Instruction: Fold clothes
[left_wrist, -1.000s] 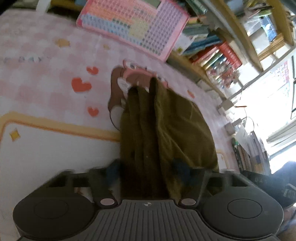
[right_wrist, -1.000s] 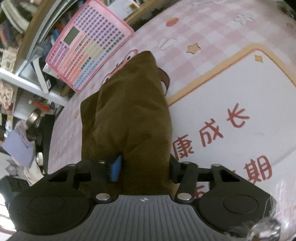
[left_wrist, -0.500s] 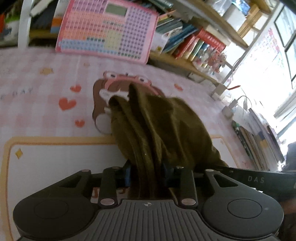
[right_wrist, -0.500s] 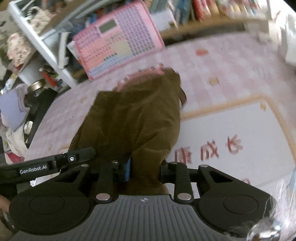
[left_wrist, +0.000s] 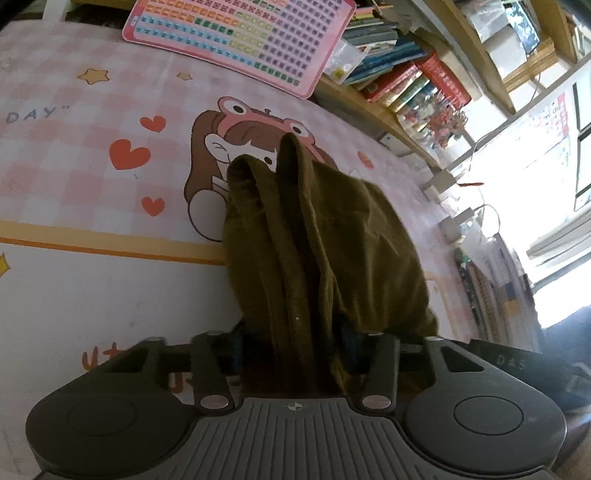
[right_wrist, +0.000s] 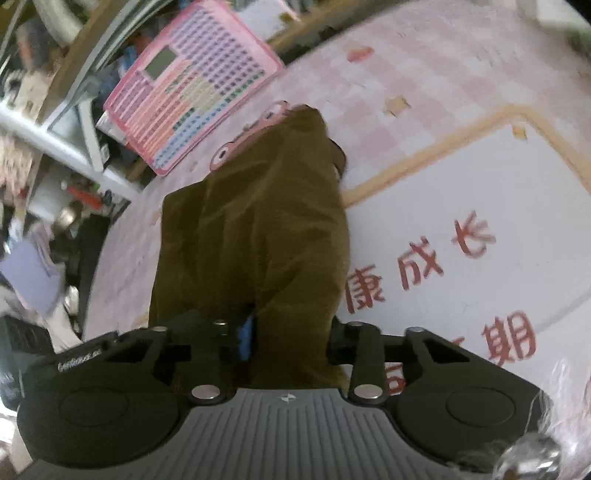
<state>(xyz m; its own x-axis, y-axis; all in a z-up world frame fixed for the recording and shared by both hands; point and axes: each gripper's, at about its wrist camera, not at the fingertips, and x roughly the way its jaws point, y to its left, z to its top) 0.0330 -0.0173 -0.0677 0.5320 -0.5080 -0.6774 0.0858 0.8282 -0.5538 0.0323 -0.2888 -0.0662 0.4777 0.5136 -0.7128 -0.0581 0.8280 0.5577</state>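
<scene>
An olive-brown garment (left_wrist: 314, 243) hangs bunched in long folds over the pink checked play mat (left_wrist: 74, 155). My left gripper (left_wrist: 291, 343) is shut on its near edge, cloth filling the gap between the blue-padded fingers. In the right wrist view the same olive-brown garment (right_wrist: 258, 229) drapes away from my right gripper (right_wrist: 290, 338), which is shut on another part of that edge. The far end of the cloth trails onto the mat by the cartoon figure (left_wrist: 236, 125). The other gripper's black body shows at the edge of each view.
A pink button chart board (left_wrist: 240, 33) leans at the mat's far side in front of low wooden shelves with books (left_wrist: 406, 77). The mat's white panel with red characters (right_wrist: 461, 258) lies on the right. Clutter and a metal frame (right_wrist: 55, 147) stand at the left.
Both grippers stayed shut on the garment and swung it about above the mat. The cloth now hangs in tighter folds, with more of the cartoon figure uncovered.
</scene>
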